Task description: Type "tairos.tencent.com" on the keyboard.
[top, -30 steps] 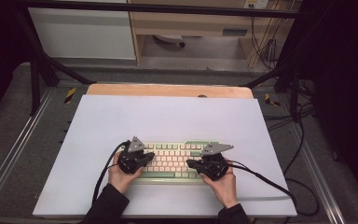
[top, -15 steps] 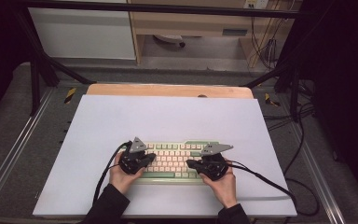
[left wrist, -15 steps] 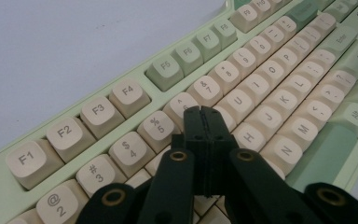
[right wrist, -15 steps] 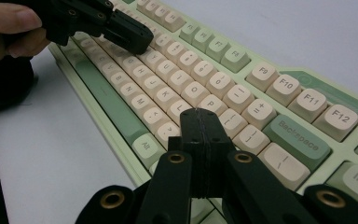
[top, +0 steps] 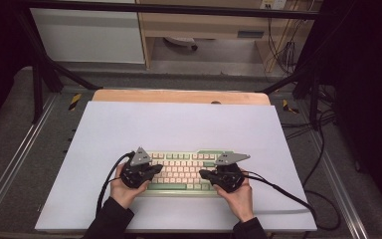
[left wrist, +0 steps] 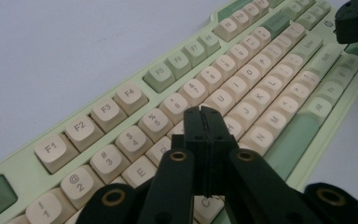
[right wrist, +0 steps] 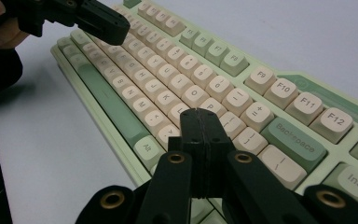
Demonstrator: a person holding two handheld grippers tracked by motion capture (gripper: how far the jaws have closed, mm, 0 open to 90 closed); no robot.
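Fingers pressed together, both grippers hang over a green and cream keyboard (top: 181,172) near the bottom centre of the high view.

Held one in each hand, the left gripper (top: 154,169) and the right gripper (top: 203,174) point inward from the keyboard's two ends, each with its fingers (left wrist: 204,135) shut flat on one another and nothing between them. That closed tip looks suited to pressing a single key, much as one fingertip would. In the left gripper view the tip sits over the letter rows near the T and Y keys; in the right gripper view the tip (right wrist: 200,135) hovers over the keys left of Backspace (right wrist: 292,137). Whether either touches a keycap cannot be told. The keyboard lies square on the pale counter (top: 179,124), close to the person's edge, within easy reach of both hands.
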